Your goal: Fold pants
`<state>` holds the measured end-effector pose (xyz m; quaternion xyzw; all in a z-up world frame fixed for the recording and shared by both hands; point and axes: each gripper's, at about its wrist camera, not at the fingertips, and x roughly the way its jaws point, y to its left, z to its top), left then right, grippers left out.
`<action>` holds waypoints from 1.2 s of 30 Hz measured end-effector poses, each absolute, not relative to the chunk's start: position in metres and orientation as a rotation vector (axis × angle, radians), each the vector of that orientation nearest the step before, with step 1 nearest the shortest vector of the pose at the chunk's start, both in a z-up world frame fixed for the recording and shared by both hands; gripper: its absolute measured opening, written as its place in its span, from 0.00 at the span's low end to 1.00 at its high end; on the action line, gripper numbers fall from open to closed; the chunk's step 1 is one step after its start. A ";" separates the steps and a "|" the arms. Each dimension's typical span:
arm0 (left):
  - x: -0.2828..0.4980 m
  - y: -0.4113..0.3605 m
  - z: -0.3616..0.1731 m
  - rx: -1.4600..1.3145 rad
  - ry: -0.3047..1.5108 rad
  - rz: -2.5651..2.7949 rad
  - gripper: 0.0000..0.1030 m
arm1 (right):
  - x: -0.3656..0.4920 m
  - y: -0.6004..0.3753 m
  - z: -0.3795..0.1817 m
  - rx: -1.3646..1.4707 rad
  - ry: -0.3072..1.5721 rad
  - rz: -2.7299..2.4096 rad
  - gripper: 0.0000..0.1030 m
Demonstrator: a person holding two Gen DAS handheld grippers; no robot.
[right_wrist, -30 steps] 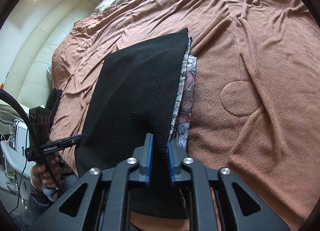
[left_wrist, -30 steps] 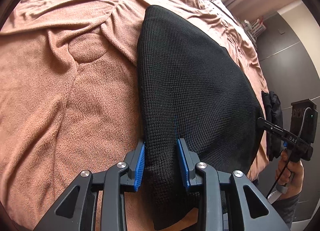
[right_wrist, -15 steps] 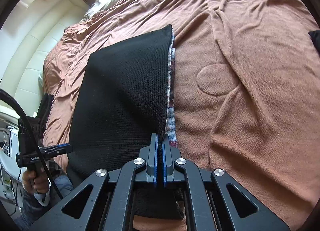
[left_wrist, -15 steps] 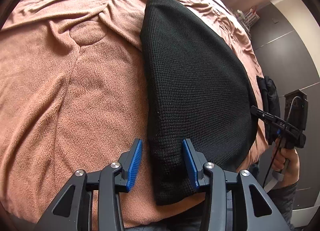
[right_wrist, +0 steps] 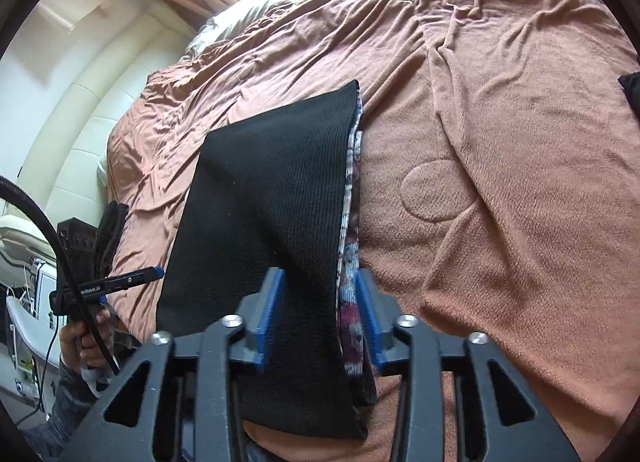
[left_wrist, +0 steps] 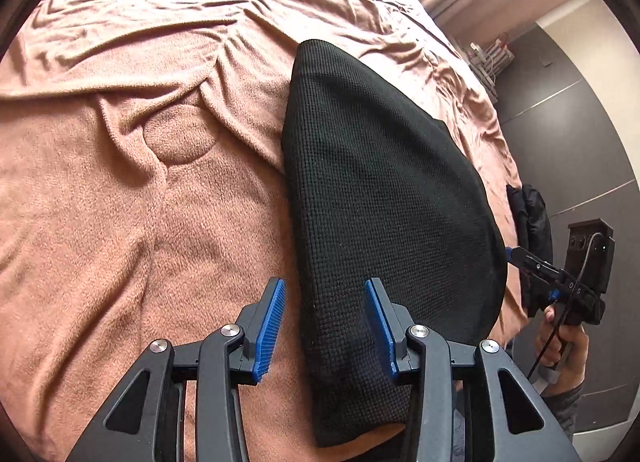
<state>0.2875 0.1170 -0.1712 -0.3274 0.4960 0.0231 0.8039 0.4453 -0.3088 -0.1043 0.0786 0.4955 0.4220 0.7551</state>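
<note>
Since the earlier frames: right tongs [right_wrist: 320, 306], then pressed together on the edge of the pants [left_wrist: 380, 198], now stand parted and are opening, blue pads [right_wrist: 272, 310] clear of the cloth that lies between them. Left tongs [left_wrist: 326, 326], a second ago close about the near corner, now apart and drawn back a little, touching nothing.

Item: pants, black knit, folded into one long panel, lying flat on the bed [left_wrist: 120, 190]. Near end at the bed's edge, under both tongs; far end pointing up the bed.

Detail: patterned lining [right_wrist: 351, 262], white and purple, showing along the right edge of the fold in the right wrist view.

Bed cover: brown fleece, creased, with a round stitched patch [left_wrist: 180, 138] just left of the pants.

Also: dark bundle [left_wrist: 530, 214] at the bed's right edge, well apart from the pants.
</note>
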 end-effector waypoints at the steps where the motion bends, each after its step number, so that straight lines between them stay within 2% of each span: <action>1: 0.290 0.117 -0.172 -0.701 1.061 0.050 0.43 | 0.450 -0.310 -0.105 0.191 1.079 0.925 0.53; 12: 0.322 0.129 -0.186 -0.747 1.057 0.033 0.43 | 0.500 -0.276 -0.151 0.295 1.198 1.009 0.54; 14: 0.328 0.131 -0.190 -0.756 1.062 0.030 0.43 | 0.509 -0.270 -0.157 0.307 1.212 1.024 0.60; 16: 0.331 0.134 -0.193 -0.765 1.055 0.021 0.43 | 0.519 -0.265 -0.159 0.332 1.216 1.050 0.61; 32: 0.360 0.145 -0.192 -0.788 1.025 0.010 0.41 | 0.551 -0.249 -0.182 0.426 1.228 1.174 0.61; 36: 0.362 0.146 -0.191 -0.785 1.022 0.015 0.36 | 0.550 -0.253 -0.190 0.411 1.237 1.164 0.59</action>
